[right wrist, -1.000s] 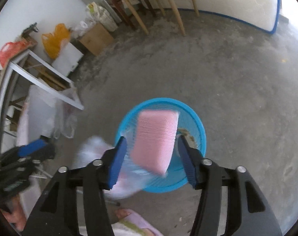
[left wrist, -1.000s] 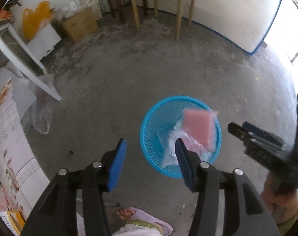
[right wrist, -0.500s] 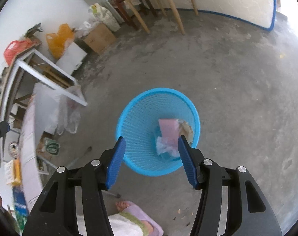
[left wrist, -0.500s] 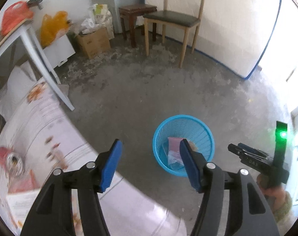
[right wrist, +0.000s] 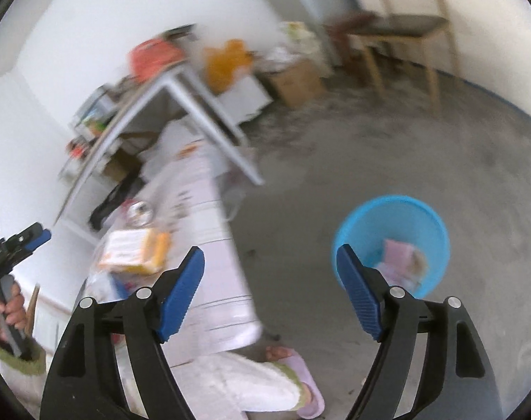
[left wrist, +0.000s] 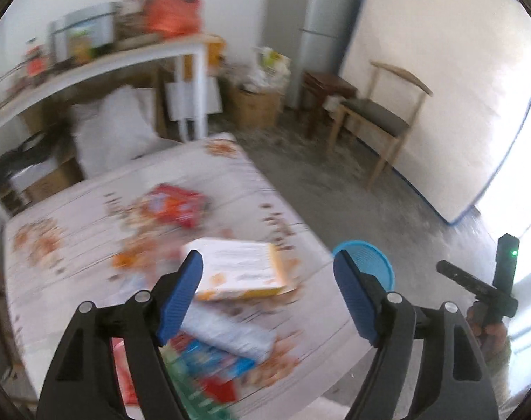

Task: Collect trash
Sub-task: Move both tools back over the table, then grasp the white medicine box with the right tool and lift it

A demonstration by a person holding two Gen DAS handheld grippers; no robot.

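Observation:
My left gripper (left wrist: 267,297) is open and empty above the table (left wrist: 90,210), over a white and orange box (left wrist: 241,273). A red packet (left wrist: 176,204) and blue and silver wrappers (left wrist: 227,336) lie on the table too. The blue basket (left wrist: 365,262) stands on the floor past the table's right edge. My right gripper (right wrist: 269,292) is open and empty above the floor between the table (right wrist: 209,245) and the blue basket (right wrist: 391,241), which holds a pink sponge (right wrist: 398,252) and wrappers. The box also shows in the right wrist view (right wrist: 136,250).
A white shelf table (left wrist: 90,66) with clutter stands behind. A wooden chair (left wrist: 377,119), a dark stool (left wrist: 326,87) and a cardboard box (left wrist: 256,108) line the far wall. My foot in a pink slipper (right wrist: 300,385) is on the concrete floor (right wrist: 405,161).
The pink sponge and plastic dropped into the blue basket. Both grippers then rose and swung left; the left one now looks over the table.

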